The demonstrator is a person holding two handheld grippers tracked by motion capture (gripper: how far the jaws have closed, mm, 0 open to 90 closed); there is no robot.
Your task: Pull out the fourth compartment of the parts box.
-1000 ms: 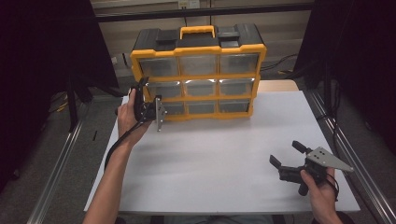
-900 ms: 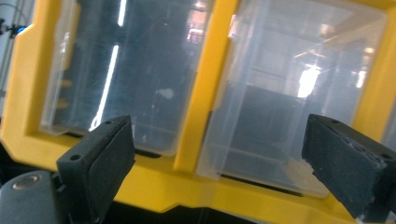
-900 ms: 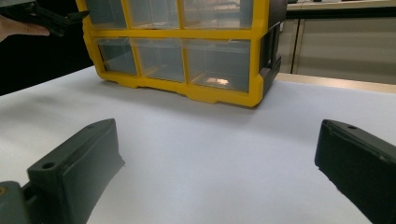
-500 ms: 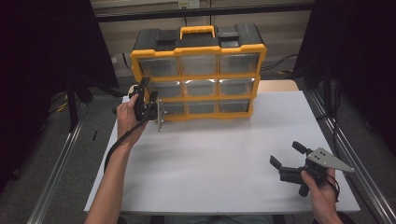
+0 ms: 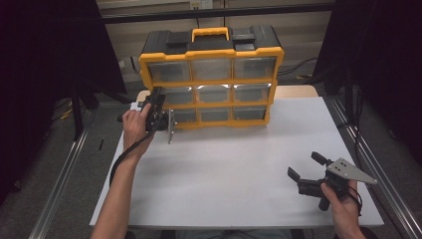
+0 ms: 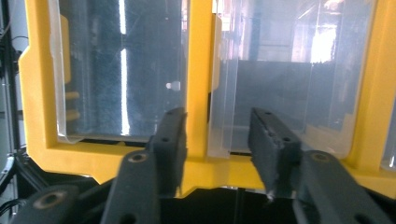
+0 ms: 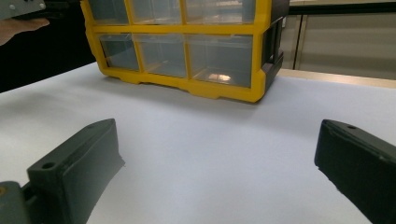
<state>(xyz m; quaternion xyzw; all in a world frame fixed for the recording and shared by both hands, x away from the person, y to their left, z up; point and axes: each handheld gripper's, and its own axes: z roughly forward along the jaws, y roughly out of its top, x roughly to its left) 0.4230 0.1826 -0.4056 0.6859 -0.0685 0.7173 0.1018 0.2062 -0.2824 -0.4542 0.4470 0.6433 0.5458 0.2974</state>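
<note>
A yellow and black drawer organizer (image 5: pixel 211 52) with clear drawers stands at the back of the white table (image 5: pixel 234 169). My left gripper (image 5: pixel 160 102), rolled on its side, is at the organizer's left column of drawers. In the left gripper view its jaws have just been closing. My left gripper (image 6: pixel 217 126) straddles a yellow divider (image 6: pixel 198 70) and the clear lip of the drawer (image 6: pixel 224 93) beside it, with a small gap still showing at one pad (image 6: pixel 268 140). My right gripper (image 5: pixel 306 167) rests open near the table's front right with nothing between its fingers.
The organizer (image 7: pixel 187 29) stands far beyond my right gripper (image 7: pixel 219 140) across bare white tabletop. Metal rails (image 5: pixel 59 179) run along both table sides. A black cable (image 5: pixel 122 159) trails from the left gripper over the forearm.
Neither hand has moved noticeably. The left gripper stays at the organizer's left drawers and the right gripper stays at the front right.
</note>
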